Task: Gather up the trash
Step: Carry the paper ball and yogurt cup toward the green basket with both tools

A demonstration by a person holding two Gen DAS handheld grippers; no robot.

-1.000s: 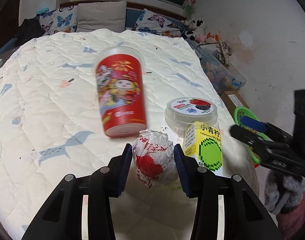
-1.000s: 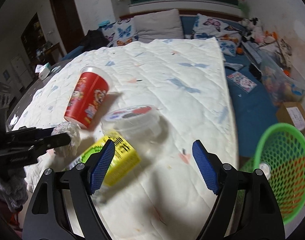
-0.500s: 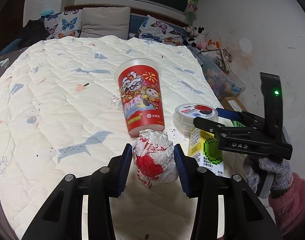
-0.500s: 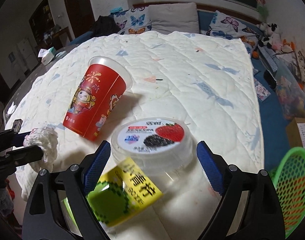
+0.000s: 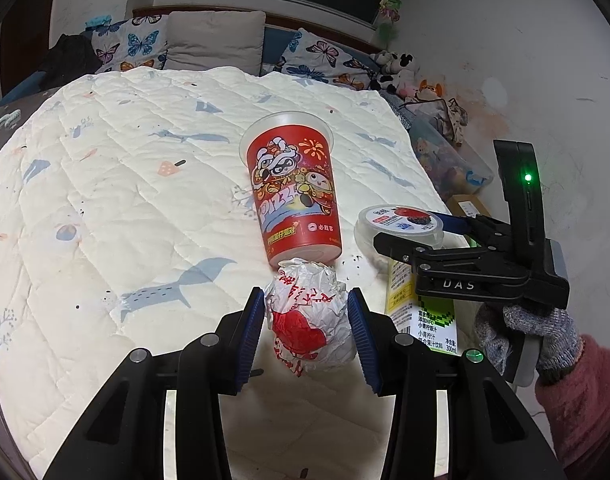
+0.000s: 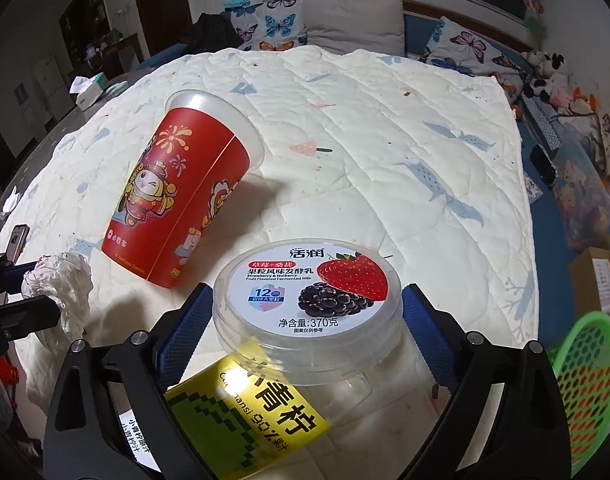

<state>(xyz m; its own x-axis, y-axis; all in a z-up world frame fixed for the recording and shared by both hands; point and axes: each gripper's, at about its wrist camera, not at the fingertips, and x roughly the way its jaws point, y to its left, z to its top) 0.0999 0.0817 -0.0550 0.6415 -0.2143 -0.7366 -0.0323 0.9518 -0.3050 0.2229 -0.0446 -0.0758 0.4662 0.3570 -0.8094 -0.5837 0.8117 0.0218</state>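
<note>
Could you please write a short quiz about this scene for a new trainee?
1. True or false: the left gripper holds a crumpled wrapper.
2. Which item sits between the fingers of the right gripper? A) red cup B) yogurt tub C) juice carton
3. Fill in: the basket beside the bed is ____ in colour.

Key: 1 true; 2 B; 3 green.
</note>
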